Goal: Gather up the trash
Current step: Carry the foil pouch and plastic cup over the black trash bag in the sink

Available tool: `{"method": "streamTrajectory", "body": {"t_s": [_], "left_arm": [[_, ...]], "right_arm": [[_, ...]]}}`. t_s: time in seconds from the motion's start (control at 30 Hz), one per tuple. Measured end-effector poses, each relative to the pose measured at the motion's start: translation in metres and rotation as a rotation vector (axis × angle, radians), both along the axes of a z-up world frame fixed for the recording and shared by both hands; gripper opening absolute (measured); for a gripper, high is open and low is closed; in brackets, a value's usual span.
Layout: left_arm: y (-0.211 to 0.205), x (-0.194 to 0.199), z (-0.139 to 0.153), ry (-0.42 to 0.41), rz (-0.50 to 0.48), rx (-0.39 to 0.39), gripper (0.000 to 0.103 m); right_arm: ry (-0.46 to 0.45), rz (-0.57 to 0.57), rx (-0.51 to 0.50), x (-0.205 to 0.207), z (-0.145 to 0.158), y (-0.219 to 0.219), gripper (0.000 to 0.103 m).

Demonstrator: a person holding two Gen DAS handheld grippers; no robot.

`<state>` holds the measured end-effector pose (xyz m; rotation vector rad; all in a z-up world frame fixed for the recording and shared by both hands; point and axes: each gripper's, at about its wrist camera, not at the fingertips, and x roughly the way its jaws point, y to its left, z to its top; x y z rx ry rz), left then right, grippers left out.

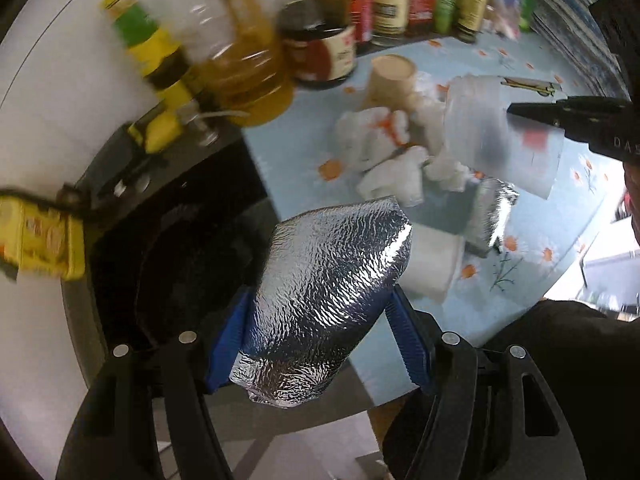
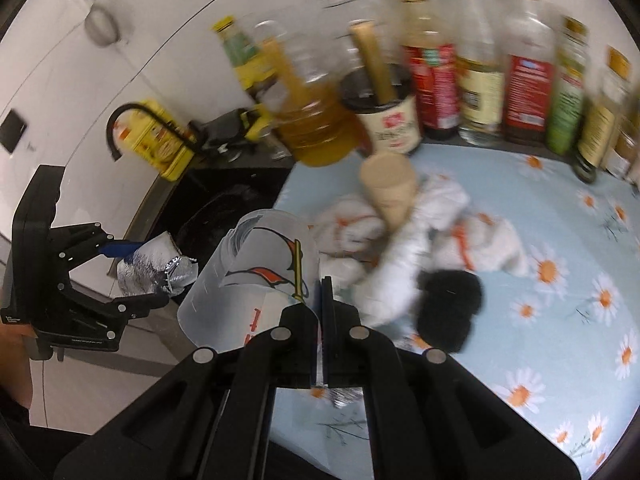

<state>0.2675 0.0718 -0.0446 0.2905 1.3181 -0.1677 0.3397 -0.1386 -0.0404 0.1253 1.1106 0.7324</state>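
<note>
Gripping a crumpled foil wrapper [image 1: 324, 300] between its blue pads, the left gripper [image 1: 320, 344] hovers beside the right gripper [image 2: 320, 308], whose jaws pinch a translucent plastic cup [image 2: 248, 276] above the daisy-print tablecloth [image 2: 560, 320].

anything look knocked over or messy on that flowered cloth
Yes: a tan paper cup lies tipped on its side among crumpled white tissues in the middle of the daisy tablecloth, unlike the bottles standing upright behind.
</note>
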Motion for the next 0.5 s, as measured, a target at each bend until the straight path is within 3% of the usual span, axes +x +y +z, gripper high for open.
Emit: {"method": "streamTrajectory", "body": {"t_s": [0.5], "left_arm": [[0.130,-0.029,-0.011,-0.036,0.141,-0.111,0.066]], "right_arm": [[0.000,0.117,-0.061,-0.024,0.007,0.150,0.002]]}}
